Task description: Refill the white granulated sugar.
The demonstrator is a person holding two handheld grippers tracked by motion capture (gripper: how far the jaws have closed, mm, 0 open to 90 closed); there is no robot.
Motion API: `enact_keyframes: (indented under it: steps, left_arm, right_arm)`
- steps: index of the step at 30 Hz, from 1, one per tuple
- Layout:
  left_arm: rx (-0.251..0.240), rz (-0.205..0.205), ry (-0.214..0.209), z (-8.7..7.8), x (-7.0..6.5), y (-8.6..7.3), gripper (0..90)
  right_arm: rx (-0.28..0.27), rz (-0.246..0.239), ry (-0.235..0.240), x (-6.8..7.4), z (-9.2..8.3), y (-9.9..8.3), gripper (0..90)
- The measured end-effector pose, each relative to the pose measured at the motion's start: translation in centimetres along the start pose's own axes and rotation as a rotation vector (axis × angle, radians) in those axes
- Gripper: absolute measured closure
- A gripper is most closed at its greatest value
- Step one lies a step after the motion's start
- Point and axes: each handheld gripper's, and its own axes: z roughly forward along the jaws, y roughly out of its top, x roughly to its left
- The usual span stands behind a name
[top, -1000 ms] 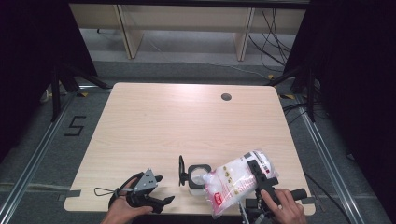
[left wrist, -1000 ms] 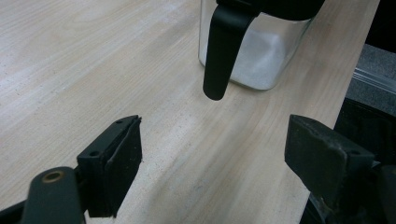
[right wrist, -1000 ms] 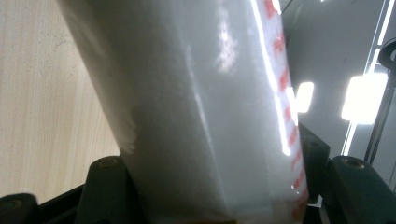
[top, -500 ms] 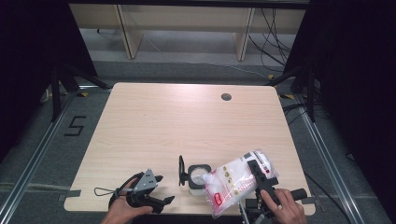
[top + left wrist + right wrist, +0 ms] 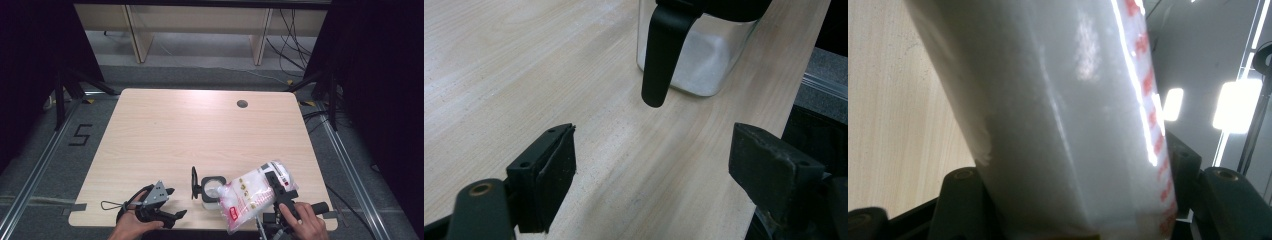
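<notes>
The right gripper [image 5: 278, 192] is clamped on a plastic bag [image 5: 247, 196] of white powder with red print, at the near right of the worktop [image 5: 200, 135]. In the right gripper view the bag [image 5: 1058, 115] sits squarely between the two black jaws, which press on it from both sides. The bag is tilted, its lower end leaning left over the open top of a clear jar [image 5: 212, 187] that stands just left of the gripper near the worktop's near edge. The jar has a black rim and a black lid [image 5: 194, 182] hinged upright at its left side.

The left gripper [image 5: 167, 206], at the near left, has its jaws spread wide with nothing between them. In the left gripper view the jar [image 5: 696, 55], with white powder at its bottom, stands ahead of the open jaws, apart from them, a black handle [image 5: 661, 55] hanging down its side.
</notes>
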Motion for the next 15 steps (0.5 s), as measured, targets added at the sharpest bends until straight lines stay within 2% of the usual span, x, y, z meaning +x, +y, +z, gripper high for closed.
enact_keyframes:
  steps: [6,8,10,11,12,14,15]
  left_arm:
    - [0.000,0.000,0.000,-0.01,0.01,0.01,18.6]
    - [0.000,0.001,0.000,-0.01,0.01,0.01,18.6]
    - [0.000,0.001,0.001,-0.01,0.01,0.01,18.6]
    - [0.000,0.000,0.001,0.00,0.00,0.00,18.6]
    - [0.001,-0.001,-0.001,0.01,0.00,0.00,18.6]
    - [0.001,-0.001,-0.001,0.00,-0.01,0.00,18.6]
    - [0.000,-0.001,0.000,0.01,-0.01,0.00,18.6]
  right_arm:
    - [-0.003,0.004,0.001,0.03,0.01,0.00,41.3]
    - [-0.021,0.012,-0.017,0.14,0.12,-0.06,41.3]
    - [0.018,0.014,0.036,-0.03,-0.13,0.01,41.3]
    - [0.014,0.016,0.031,-0.05,-0.11,-0.02,41.3]
    - [-0.012,0.045,-0.010,0.29,0.09,-0.16,41.3]
    - [0.014,0.025,0.012,-0.02,-0.10,-0.11,41.3]
    - [0.013,0.042,0.008,0.13,-0.06,-0.16,41.3]
